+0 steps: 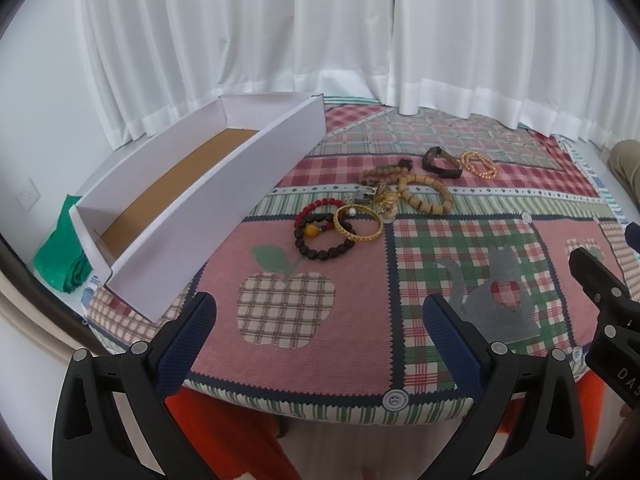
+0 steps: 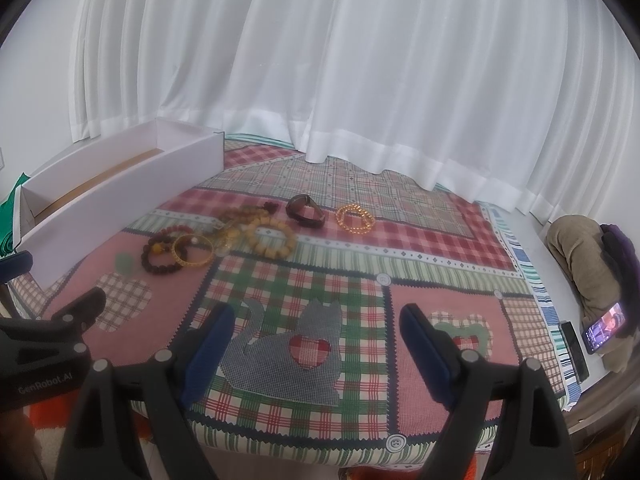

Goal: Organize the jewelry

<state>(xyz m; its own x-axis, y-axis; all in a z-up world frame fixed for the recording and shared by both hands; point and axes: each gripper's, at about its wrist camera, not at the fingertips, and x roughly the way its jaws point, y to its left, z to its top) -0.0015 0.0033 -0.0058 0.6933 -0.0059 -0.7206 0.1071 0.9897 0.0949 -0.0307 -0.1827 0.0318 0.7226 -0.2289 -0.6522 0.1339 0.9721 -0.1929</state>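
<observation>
Jewelry lies in a loose pile mid-table: a gold bangle point(image 1: 358, 223) point(image 2: 193, 255), a dark bead bracelet point(image 1: 320, 236) point(image 2: 158, 258), a red bead bracelet point(image 1: 318, 208), a tan wooden bead bracelet point(image 1: 428, 196) point(image 2: 272, 237), a brown watch point(image 1: 442, 163) point(image 2: 304, 210) and an orange bead bracelet point(image 1: 478, 164) point(image 2: 355, 218). A long white box point(image 1: 208, 204) point(image 2: 120, 204) with a brown floor stands empty to their left. My left gripper point(image 1: 320, 316) and right gripper point(image 2: 318, 324) are open and empty above the near table edge, well short of the pile.
A patchwork cloth point(image 1: 440, 248) point(image 2: 360, 288) covers the table. White curtains point(image 1: 320, 40) hang behind. A green cloth point(image 1: 64, 248) lies left of the box. A phone point(image 2: 606, 326) and a bundle point(image 2: 580, 256) sit off the table's right.
</observation>
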